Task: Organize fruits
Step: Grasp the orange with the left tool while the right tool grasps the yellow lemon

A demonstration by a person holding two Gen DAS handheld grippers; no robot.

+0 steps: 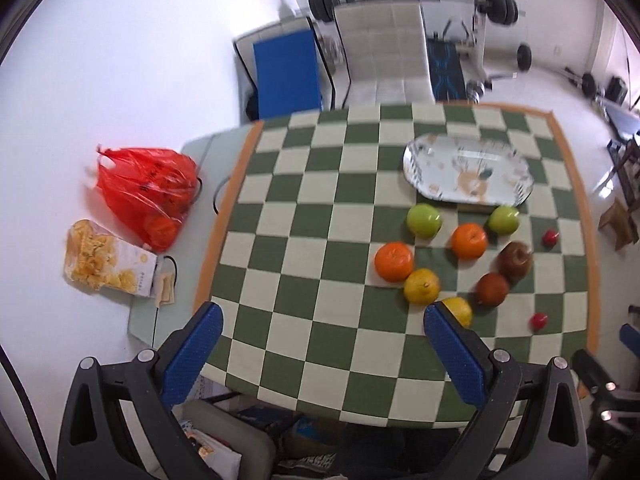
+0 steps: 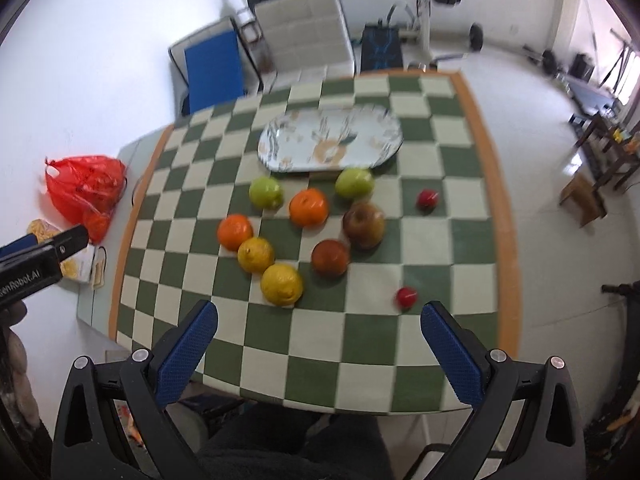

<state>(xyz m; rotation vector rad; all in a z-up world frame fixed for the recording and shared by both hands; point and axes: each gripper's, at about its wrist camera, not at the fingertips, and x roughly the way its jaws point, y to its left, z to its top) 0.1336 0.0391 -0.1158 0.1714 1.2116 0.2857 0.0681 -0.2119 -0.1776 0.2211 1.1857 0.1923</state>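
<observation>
On left gripper (image 2: 40, 256), "enRobot.AI" lettering

Two green apples (image 2: 266, 192), oranges (image 2: 308, 207), lemons (image 2: 282, 284); one platter (image 2: 276, 152).

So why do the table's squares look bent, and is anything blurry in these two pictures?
Left wrist view: the fisheye lens bows the checkered tablecloth and darkens the corners; the red bag and the chair are smeared. Right wrist view: same curving; the plate and the small red fruit look soft, while the right gripper is sharp.
</observation>
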